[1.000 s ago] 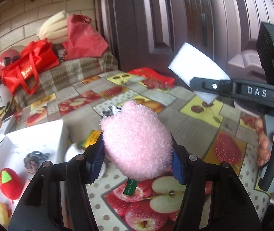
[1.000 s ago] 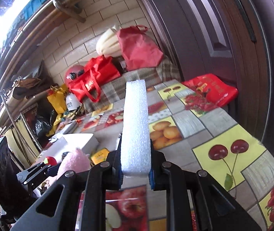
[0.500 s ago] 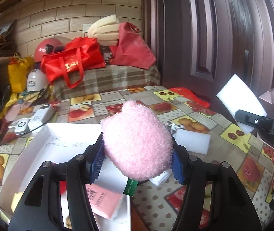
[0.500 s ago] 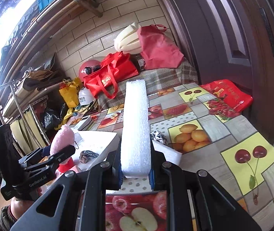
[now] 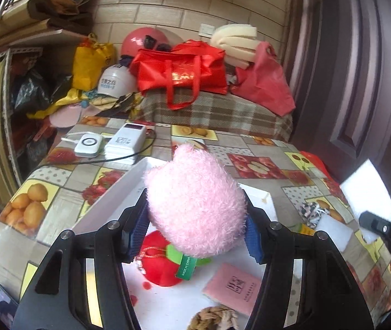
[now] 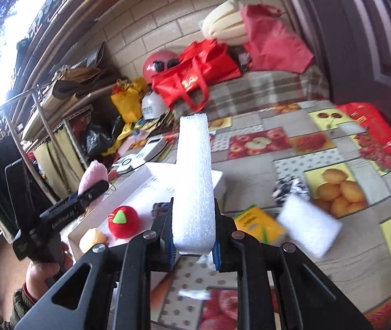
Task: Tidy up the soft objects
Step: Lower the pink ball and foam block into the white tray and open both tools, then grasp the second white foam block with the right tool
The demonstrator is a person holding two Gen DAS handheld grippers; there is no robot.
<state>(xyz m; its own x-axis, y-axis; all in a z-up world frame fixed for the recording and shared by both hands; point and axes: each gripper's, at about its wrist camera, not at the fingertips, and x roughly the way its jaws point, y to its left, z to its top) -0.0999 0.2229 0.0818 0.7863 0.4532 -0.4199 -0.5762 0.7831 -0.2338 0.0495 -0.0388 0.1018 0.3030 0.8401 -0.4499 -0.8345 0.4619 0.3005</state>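
Left gripper (image 5: pixel 195 233) clamps a pink plush toy (image 5: pixel 195 203), held above the white box (image 5: pixel 107 206) near the table's left edge. Right gripper (image 6: pixel 192 240) is closed tight on an upright white foam block (image 6: pixel 194 181), above the table beside the box's right wall.

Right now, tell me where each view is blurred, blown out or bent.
Left wrist view: mostly sharp; the pink plush toy is crisp, the brick wall bows, corners go black. Right wrist view: the window at upper left is blown out to white, the loose foam piece on the table is smeared, while the gripped foam strip stays sharp.
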